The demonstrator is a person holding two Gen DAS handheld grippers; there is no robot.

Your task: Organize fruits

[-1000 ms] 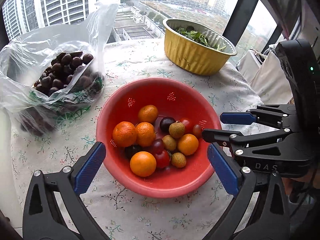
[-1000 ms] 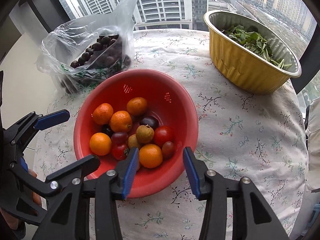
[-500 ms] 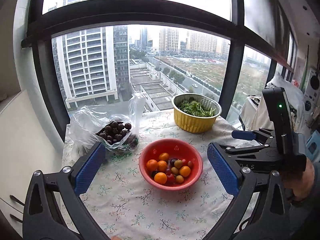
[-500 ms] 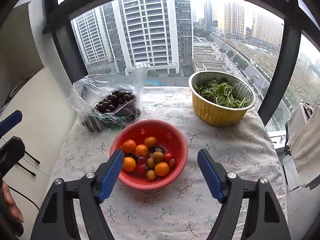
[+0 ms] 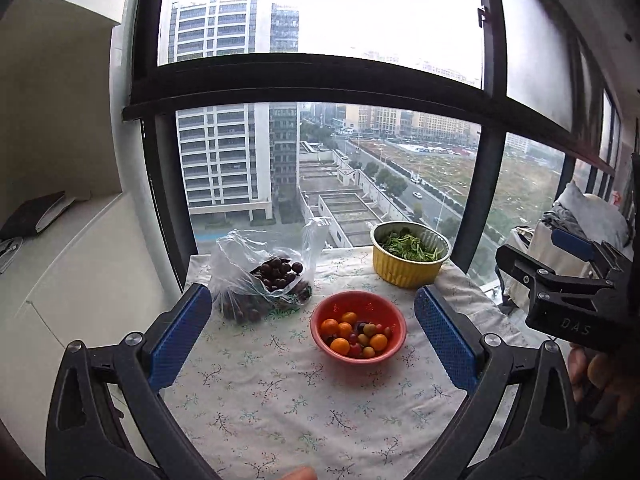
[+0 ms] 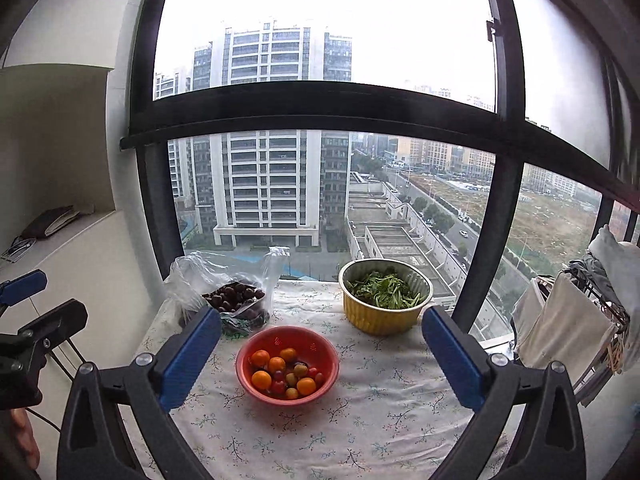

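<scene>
So the biggest thing here is the window (image 6: 320,108) with its black frame, tower blocks and a road outside, and right up against it sits a table under a white floral tablecloth (image 5: 304,412). On the cloth, at the back left, there's a clear plastic bag (image 5: 256,276) with its mouth gaping, full of dark round fruit (image 6: 234,294), chestnut-looking but I can't say for sure. Back right is a gold foil tub (image 5: 408,256) holding chopped greens (image 6: 386,290). In front of those two, roughly between them and a bit nearer the camera, is the red colander bowl (image 5: 358,330), not touching either one. The mixed fruit is all inside it: small oranges (image 6: 261,380), cherry tomatoes (image 6: 278,387), a couple of brownish-green round ones and at least one dark one, all piled together at the bottom. Off to the right of the table there's a rack with cloths hanging on it (image 6: 568,320), and on the left a white counter with some dark stuff lying on it (image 5: 32,216). Both grippers are held up and back from the table, well apart from everything on it. The left gripper (image 5: 316,340) has its blue pads (image 5: 180,340) spread wide with nothing between them, and the right gripper (image 6: 320,360) is the same deal, pads (image 6: 452,356) splayed wide, nothing held.
</scene>
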